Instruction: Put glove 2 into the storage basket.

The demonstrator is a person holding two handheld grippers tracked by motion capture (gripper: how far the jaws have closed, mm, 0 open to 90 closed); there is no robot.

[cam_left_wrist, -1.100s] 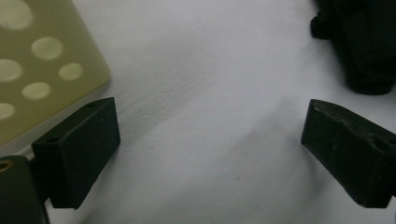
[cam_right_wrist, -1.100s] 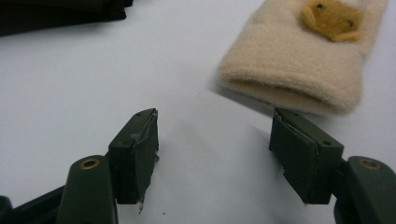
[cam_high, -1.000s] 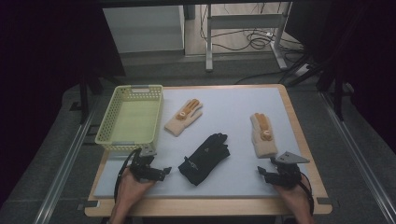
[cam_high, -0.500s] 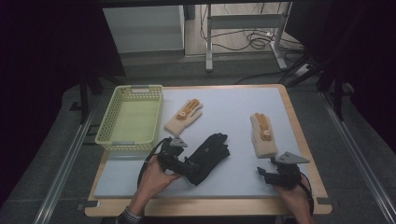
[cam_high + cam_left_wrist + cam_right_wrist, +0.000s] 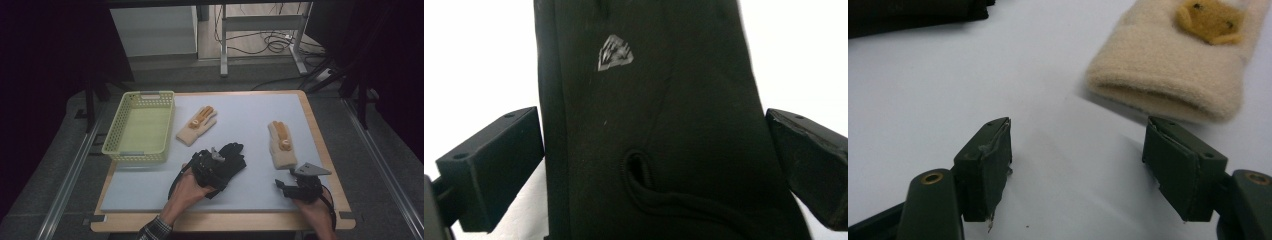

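Note:
A black glove [image 5: 234,155] lies in the middle of the white mat [image 5: 250,112]. My left gripper [image 5: 224,165] is over its cuff end. In the left gripper view the black glove [image 5: 649,115] runs between the two wide-set jaws of the left gripper [image 5: 654,135], which have just been opening and do not squeeze it. The right gripper [image 5: 282,186] rests near the front right edge, open with nothing between its fingers. In the right gripper view a cream glove [image 5: 1173,80] with an orange patch lies just beyond the right gripper [image 5: 1079,137]. That cream glove [image 5: 281,145] is on the right. A second cream glove [image 5: 197,125] lies left of centre.
A pale green mesh basket [image 5: 112,131] stands at the mat's left side with nothing in it. The wooden table edge [image 5: 225,220] runs along the front. Metal rails flank the table, and cables and a stand lie on the floor behind.
The left hand has moved right from the front left of the mat onto the black glove. The right hand has stayed where it was.

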